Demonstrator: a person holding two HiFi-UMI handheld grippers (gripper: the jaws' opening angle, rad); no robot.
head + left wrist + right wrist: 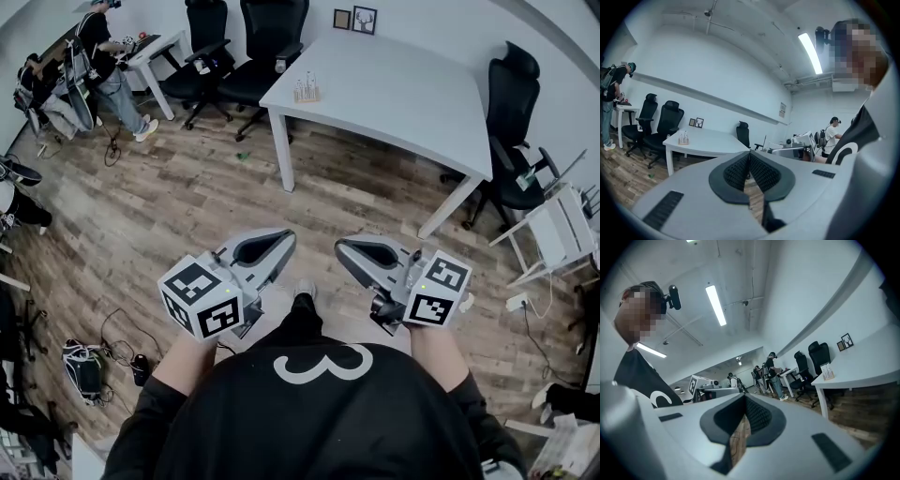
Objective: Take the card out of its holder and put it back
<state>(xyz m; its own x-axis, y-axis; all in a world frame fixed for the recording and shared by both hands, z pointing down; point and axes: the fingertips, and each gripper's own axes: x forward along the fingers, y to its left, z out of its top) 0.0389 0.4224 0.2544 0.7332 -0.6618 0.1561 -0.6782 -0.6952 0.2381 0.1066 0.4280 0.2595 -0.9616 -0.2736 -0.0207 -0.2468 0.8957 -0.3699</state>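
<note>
A broad strip of bare wood floor [187,206] is seen between the person and the white tabletop [403,103], and the way to the tabletop's near edge is left open. Two black office chairs [267,42] are parked at the tabletop's far-left side, and another black chair [514,112] is set at its right end. The card holder [307,91] is spotted on the tabletop close to its left edge, with the card stood upright in it, well apart from both grippers. Two small picture frames [355,19] are seen by the tabletop's far edge. Well to the left of the tabletop, other people [98,52] are gathered by a smaller desk.

The left gripper [287,236] is held low over the floor, well short of the tabletop. Its pads are pressed together at the tips and nothing is pinched. The right gripper [341,247] is carried just beside it, likewise closed up on nothing, with only floor seen through the small gap under the tips.
</note>
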